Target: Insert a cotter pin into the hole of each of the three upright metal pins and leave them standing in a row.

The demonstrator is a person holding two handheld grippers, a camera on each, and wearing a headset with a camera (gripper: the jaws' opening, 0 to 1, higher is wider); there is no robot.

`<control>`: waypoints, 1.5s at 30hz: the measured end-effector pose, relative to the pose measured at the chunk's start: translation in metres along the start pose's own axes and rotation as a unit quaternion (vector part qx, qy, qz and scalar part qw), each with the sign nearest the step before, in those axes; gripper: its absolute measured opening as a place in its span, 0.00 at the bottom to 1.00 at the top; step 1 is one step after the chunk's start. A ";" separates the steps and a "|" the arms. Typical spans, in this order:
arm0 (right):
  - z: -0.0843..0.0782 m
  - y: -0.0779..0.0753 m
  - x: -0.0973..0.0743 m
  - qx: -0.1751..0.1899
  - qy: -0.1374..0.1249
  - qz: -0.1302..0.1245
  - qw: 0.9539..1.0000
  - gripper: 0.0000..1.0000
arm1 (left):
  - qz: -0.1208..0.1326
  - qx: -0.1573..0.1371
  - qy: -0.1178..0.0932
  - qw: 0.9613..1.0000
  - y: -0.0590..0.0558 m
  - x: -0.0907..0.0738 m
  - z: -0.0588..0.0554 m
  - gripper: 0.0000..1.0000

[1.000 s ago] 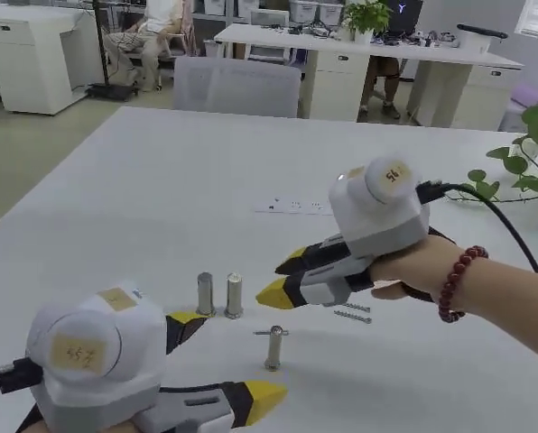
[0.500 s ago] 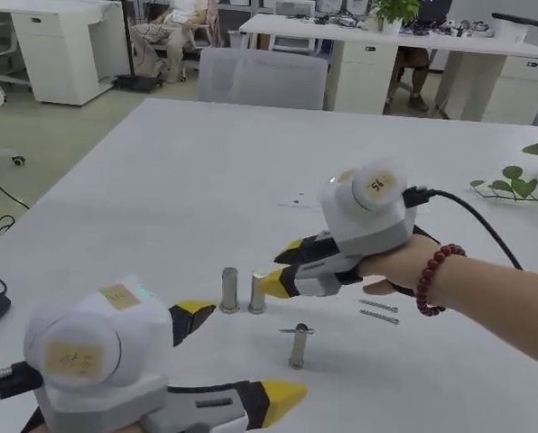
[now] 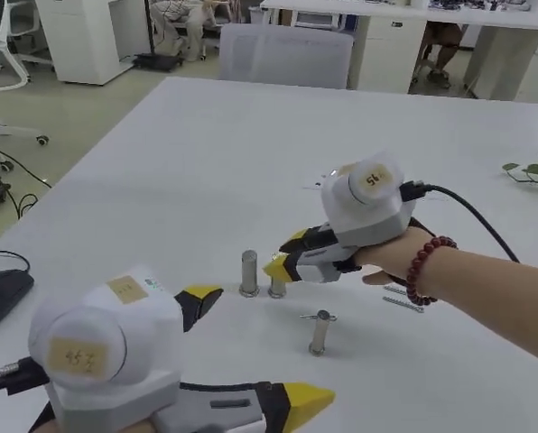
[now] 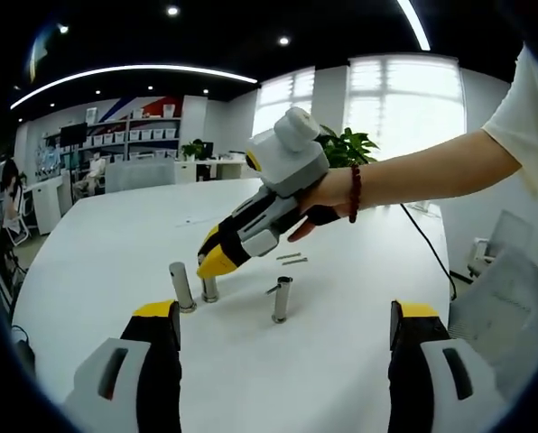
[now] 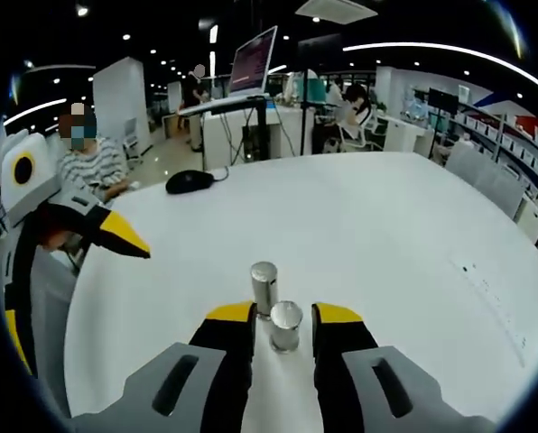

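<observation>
Three pins stand on the tabletop (image 3: 161,162): the right tongs (image 3: 283,257), slightly open, straddle the middle pin (image 5: 285,325) beside the bare pin (image 3: 248,272), the third pin (image 3: 320,336) carries one cotter (image 3: 318,317), two loose cotters (image 3: 401,301) lie nearby, and the left tongs (image 3: 255,347) hover wide open, empty.

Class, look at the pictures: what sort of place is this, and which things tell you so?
Likely an open-plan office: rows of white desks, a monitor and a computer mouse.
</observation>
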State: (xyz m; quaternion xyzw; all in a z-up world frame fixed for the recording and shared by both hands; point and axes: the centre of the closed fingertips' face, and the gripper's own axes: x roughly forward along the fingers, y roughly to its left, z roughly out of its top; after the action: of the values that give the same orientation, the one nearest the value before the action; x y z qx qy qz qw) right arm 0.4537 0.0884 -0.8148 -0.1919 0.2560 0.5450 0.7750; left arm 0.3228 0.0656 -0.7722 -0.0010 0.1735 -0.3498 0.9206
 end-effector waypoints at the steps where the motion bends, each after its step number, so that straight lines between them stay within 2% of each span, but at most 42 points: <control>1: -0.001 0.000 0.002 -0.002 -0.001 -0.001 1.000 0.24 | 0.001 -0.001 0.001 1.000 0.001 0.000 0.000 0.98; 8: -0.005 -0.001 0.007 0.006 -0.005 0.000 1.000 0.16 | 0.004 -0.006 0.002 1.000 0.004 -0.002 -0.002 0.99; 13: -0.004 0.000 0.007 0.012 -0.010 0.001 1.000 0.15 | 0.004 -0.006 0.002 1.000 0.004 -0.002 -0.002 0.99; 27: -0.004 -0.002 0.005 0.001 0.002 -0.015 1.000 0.14 | 0.006 -0.004 0.004 1.000 0.005 -0.004 -0.003 0.99; 34: 0.001 -0.003 -0.005 0.001 0.000 -0.025 1.000 0.14 | 0.008 -0.003 0.003 1.000 0.006 -0.005 -0.002 0.98; 39: -0.003 -0.004 -0.014 0.003 0.005 -0.033 0.999 0.14 | 0.007 -0.001 0.001 1.000 0.005 -0.005 0.001 0.98; 45: -0.009 -0.008 -0.034 0.014 0.005 -0.047 0.999 0.14 | 0.006 0.003 -0.001 1.000 0.002 -0.007 0.005 0.97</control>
State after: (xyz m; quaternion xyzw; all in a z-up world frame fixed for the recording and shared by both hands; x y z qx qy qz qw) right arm 0.4501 0.0552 -0.8017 -0.1958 0.2584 0.5030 0.8012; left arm 0.3210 0.0709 -0.7657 0.0021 0.1714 -0.3443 0.9231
